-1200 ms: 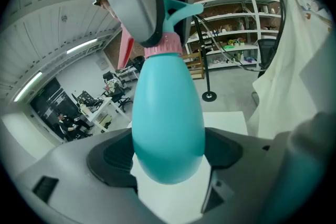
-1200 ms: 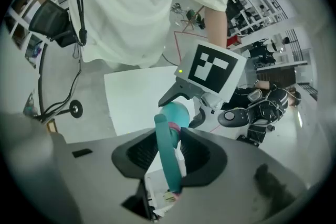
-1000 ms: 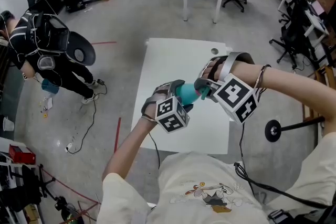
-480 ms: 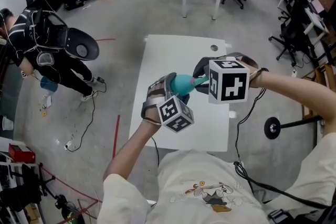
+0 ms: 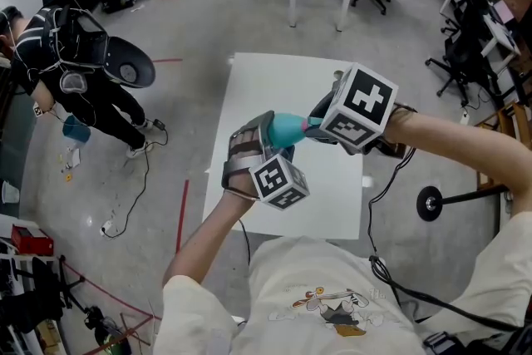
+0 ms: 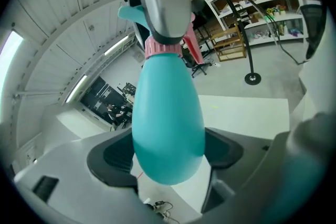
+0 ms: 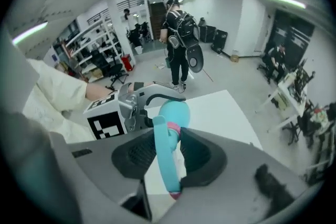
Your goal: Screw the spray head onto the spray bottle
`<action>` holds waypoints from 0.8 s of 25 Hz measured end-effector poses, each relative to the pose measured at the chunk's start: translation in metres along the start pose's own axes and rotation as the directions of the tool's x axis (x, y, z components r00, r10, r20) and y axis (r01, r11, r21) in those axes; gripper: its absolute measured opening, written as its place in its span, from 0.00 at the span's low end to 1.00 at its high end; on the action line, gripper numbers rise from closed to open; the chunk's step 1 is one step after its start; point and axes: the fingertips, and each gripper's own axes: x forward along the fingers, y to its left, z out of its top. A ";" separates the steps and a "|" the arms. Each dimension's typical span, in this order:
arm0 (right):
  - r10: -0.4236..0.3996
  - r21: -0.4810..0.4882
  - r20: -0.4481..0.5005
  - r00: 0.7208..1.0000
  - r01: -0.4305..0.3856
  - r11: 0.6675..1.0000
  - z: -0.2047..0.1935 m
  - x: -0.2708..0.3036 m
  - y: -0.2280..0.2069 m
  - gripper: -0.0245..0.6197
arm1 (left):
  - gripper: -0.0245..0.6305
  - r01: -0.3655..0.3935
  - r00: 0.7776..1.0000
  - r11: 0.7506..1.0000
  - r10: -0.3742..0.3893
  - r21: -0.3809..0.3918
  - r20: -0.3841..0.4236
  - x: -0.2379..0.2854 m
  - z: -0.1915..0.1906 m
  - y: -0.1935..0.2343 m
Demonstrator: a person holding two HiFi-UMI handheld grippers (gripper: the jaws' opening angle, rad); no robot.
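Two grippers meet in mid-air above the white table [image 5: 249,87]. At the left, the left gripper [image 5: 264,147] has its jaws spread wide and pressed on the fat lower body of the teal spray bottle [image 6: 168,123], which lies roughly level with its neck pointing right. Next comes the pink collar [image 6: 163,49], seated on that neck, then the spray head [image 7: 167,165], pinched between the narrowly set jaws of the right gripper [image 5: 320,127]. Threading looks under way (how many turns remain I cannot tell). To do it well, brace the bottle firmly, turn the head about the neck's own axis without tilting, and stop once the collar sits snug.
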 end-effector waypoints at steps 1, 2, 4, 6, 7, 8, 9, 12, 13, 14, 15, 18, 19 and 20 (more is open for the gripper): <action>0.016 0.063 0.013 1.000 -0.017 0.998 0.001 0.000 -0.001 0.24 | 0.64 -0.015 1.000 1.000 0.015 0.010 -0.005 -0.001 0.000 0.002; 0.032 0.131 0.027 0.999 -0.035 0.991 0.001 0.000 -0.001 0.24 | 0.64 -0.030 1.000 0.999 0.030 0.020 -0.007 -0.001 0.000 0.004; 0.055 0.267 0.060 0.997 -0.069 0.961 0.001 0.000 -0.003 0.24 | 0.64 -0.066 0.998 0.997 0.067 0.045 -0.015 -0.002 -0.001 0.008; 0.068 0.381 0.090 0.994 -0.098 0.919 0.000 0.001 -0.004 0.24 | 0.64 -0.100 0.994 0.992 0.102 0.072 -0.026 -0.001 -0.004 0.011; 0.077 0.425 0.105 0.992 -0.114 0.898 0.000 0.002 -0.004 0.24 | 0.64 -0.107 0.994 0.991 0.110 0.080 -0.028 0.000 -0.005 0.012; 0.084 0.456 0.120 0.989 -0.130 0.880 0.001 0.003 -0.004 0.24 | 0.64 -0.106 0.994 0.991 0.109 0.081 -0.027 0.001 -0.006 0.012; 0.088 0.475 0.132 0.987 -0.141 0.869 0.002 0.004 -0.005 0.24 | 0.64 -0.099 0.994 0.992 0.101 0.077 -0.027 0.002 -0.007 0.011; 0.083 0.484 0.145 0.986 -0.144 0.863 0.004 0.006 -0.008 0.24 | 0.64 -0.057 0.998 0.997 0.058 0.054 -0.026 0.005 -0.007 0.009; 0.086 0.479 0.147 0.985 -0.147 0.865 0.004 0.006 -0.009 0.24 | 0.64 -0.047 0.999 0.998 0.048 0.050 -0.025 0.005 -0.007 0.008; 0.093 0.472 0.149 0.984 -0.153 0.868 0.005 0.007 -0.008 0.24 | 0.64 -0.041 0.999 0.998 0.042 0.050 -0.025 0.006 -0.007 0.007; 0.100 0.461 0.152 0.983 -0.160 0.873 0.006 0.007 -0.007 0.25 | 0.64 -0.036 0.999 0.998 0.037 0.051 -0.027 0.006 -0.008 0.005; 0.110 0.431 0.173 0.979 -0.175 0.885 0.008 0.002 -0.007 0.33 | 0.64 -0.004 0.999 0.999 0.006 0.036 -0.032 0.011 -0.014 -0.003; 0.112 0.424 0.183 0.977 -0.181 0.887 0.008 -0.002 -0.007 0.35 | 0.64 0.012 0.999 1.000 -0.011 0.028 -0.033 0.012 -0.016 -0.006; 0.114 0.418 0.190 0.975 -0.186 0.889 0.008 -0.006 -0.008 0.36 | 0.64 0.032 0.999 0.999 -0.032 0.017 -0.033 0.012 -0.018 -0.009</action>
